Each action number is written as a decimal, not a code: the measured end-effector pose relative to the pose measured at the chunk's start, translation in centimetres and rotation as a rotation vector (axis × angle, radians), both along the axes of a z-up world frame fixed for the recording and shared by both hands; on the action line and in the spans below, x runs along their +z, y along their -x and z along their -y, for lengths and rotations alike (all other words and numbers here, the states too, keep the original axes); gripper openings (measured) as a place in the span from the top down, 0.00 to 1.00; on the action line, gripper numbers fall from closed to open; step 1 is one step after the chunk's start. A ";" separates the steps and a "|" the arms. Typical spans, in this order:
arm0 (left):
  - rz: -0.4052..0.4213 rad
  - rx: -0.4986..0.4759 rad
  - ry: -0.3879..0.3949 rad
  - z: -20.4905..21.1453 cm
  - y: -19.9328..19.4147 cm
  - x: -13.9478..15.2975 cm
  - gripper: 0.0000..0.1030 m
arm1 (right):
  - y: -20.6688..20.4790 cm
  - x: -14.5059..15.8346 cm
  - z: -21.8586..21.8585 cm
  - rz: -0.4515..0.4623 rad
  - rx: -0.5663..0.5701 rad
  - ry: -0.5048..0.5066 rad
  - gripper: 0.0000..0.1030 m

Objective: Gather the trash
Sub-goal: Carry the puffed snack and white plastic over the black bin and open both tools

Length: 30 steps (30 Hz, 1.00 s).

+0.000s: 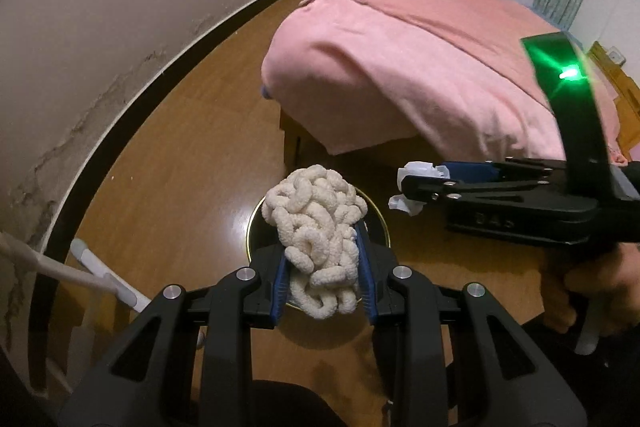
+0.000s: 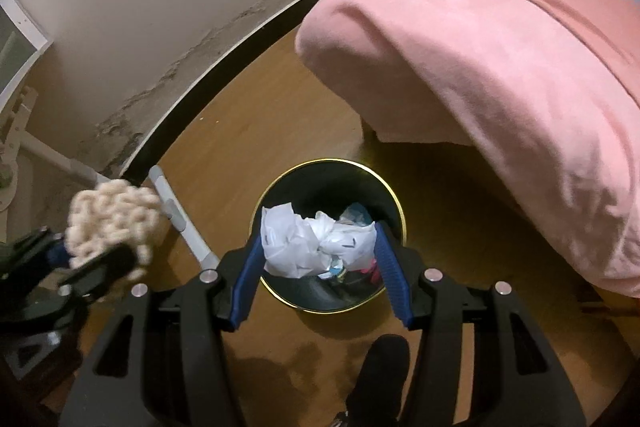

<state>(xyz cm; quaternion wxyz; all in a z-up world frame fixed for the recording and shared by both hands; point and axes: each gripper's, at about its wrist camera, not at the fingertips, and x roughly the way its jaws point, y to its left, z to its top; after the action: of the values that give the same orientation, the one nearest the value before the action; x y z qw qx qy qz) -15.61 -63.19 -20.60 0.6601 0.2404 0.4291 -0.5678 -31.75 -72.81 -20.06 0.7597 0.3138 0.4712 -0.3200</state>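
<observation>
My left gripper [image 1: 322, 259] is shut on a cream fluffy chenille wad [image 1: 316, 227] and holds it above the black bin with a gold rim [image 1: 378, 211]. My right gripper [image 2: 320, 247] is shut on a crumpled white plastic wrapper [image 2: 312, 243], right over the bin's [image 2: 394, 203] mouth. Inside the bin, bits of coloured trash [image 2: 356, 269] show under the wrapper. The right gripper also shows in the left wrist view [image 1: 416, 189] with the white wrapper [image 1: 418, 173] at its tips. The left gripper with the cream wad [image 2: 114, 217] shows at the left of the right wrist view.
A bed with a pink blanket [image 1: 420, 67] stands just behind and right of the bin on the wooden floor [image 1: 180, 167]. A wall with a dark skirting board [image 2: 240, 47] runs on the left. A white-grey pole [image 2: 180, 223] leans left of the bin. A dark shoe [image 2: 376, 375] is below it.
</observation>
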 end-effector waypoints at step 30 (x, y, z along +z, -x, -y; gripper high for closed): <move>0.025 -0.061 -0.025 3.0 2.0 0.5 0.28 | 3.1 2.8 2.4 0.063 -0.186 0.015 0.19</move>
<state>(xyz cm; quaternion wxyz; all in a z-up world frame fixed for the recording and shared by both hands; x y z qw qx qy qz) -17.65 -66.19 -20.14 0.6446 0.2686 0.4206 -0.5792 -34.80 -75.22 -17.22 0.7434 0.3602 0.4135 -0.3830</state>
